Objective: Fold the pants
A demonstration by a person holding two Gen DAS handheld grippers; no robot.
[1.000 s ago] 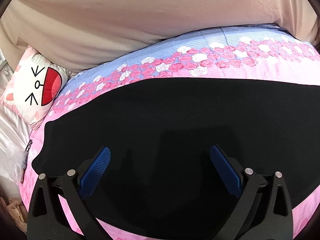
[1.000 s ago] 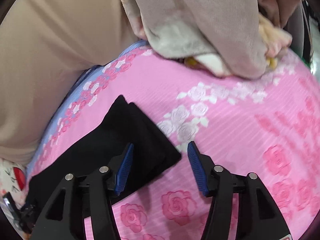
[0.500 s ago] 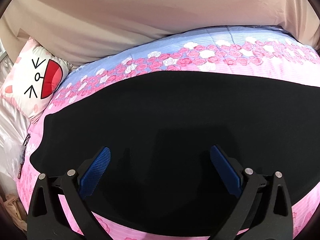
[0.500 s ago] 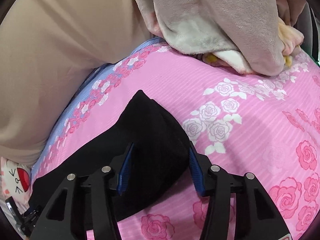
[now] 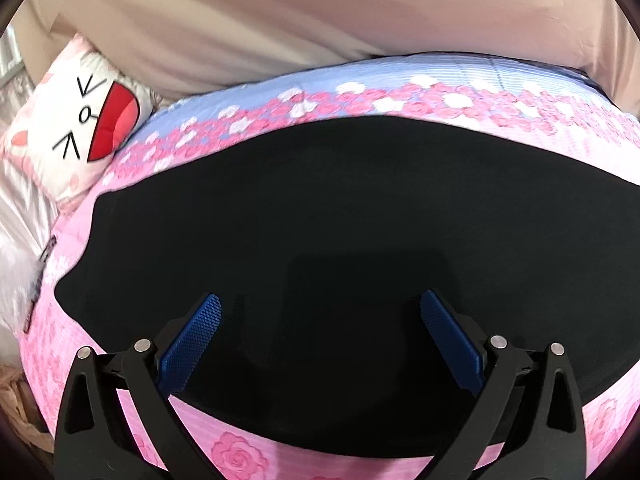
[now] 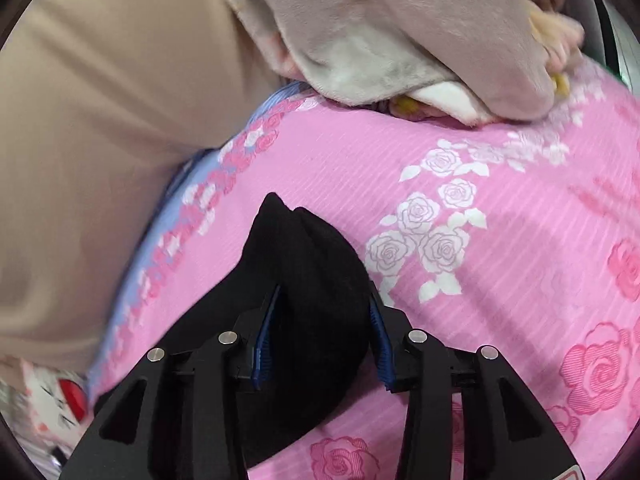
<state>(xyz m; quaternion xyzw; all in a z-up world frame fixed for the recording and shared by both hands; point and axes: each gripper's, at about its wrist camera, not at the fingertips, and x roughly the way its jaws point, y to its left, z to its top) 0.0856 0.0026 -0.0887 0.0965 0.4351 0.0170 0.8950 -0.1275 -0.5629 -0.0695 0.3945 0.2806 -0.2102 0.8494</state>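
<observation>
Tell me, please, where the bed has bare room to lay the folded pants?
Free: the pink rose bedspread between the black pants and the plush blanket heap. Crowded: the pants fill the middle, a cartoon pillow sits beside them, and the heap crowds the far corner.

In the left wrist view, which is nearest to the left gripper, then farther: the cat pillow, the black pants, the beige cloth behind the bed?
1. Black pants: directly under the left gripper.
2. Cat pillow: far left, beside the bed.
3. Beige cloth: along the top, behind the bed.
</observation>
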